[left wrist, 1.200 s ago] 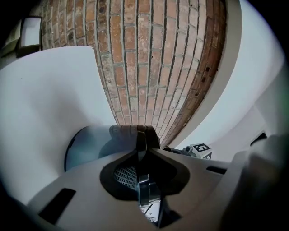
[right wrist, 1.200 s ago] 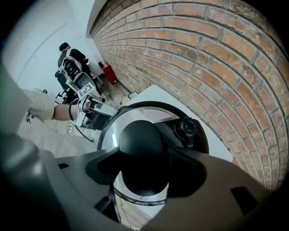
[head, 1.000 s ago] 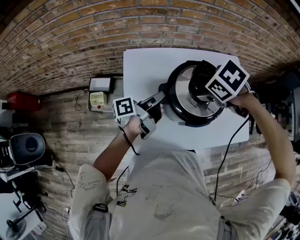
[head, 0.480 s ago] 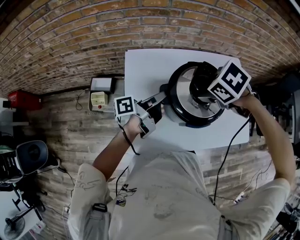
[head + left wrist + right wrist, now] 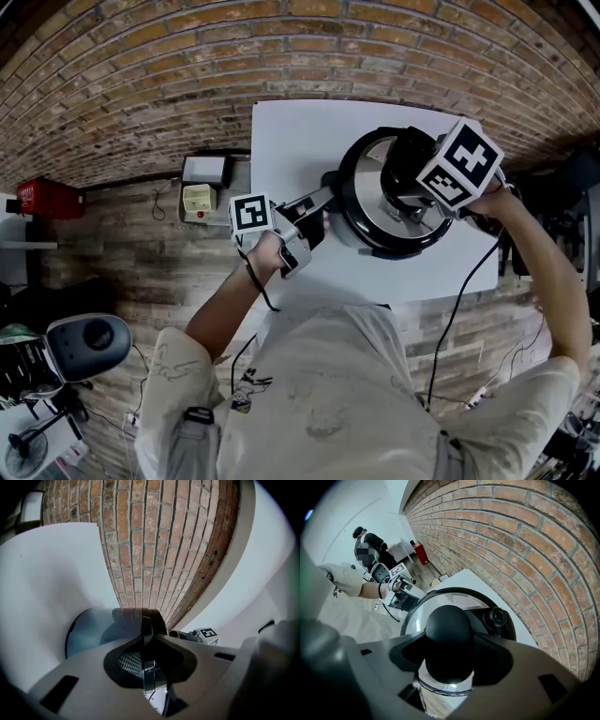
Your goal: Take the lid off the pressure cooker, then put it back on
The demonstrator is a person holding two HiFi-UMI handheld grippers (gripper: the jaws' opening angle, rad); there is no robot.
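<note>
A white tabletop (image 5: pixel 291 141) stands against a brick wall (image 5: pixel 525 550). A black pressure cooker (image 5: pixel 375 246) sits on the tabletop's right half, with its lid (image 5: pixel 419 618) resting on top. The left hand-held gripper (image 5: pixel 143 627) reaches in level from the side and is clamped on the cooker's ribbed black side handle (image 5: pixel 136 616). The right hand-held gripper (image 5: pixel 450 645) points steeply down and is clamped on the lid's round black knob (image 5: pixel 450 625), one pad pressed to each side

One pressure cooker (image 5: pixel 349 231), one lid (image 5: pixel 371 187), one table (image 5: pixel 291 141)
</note>
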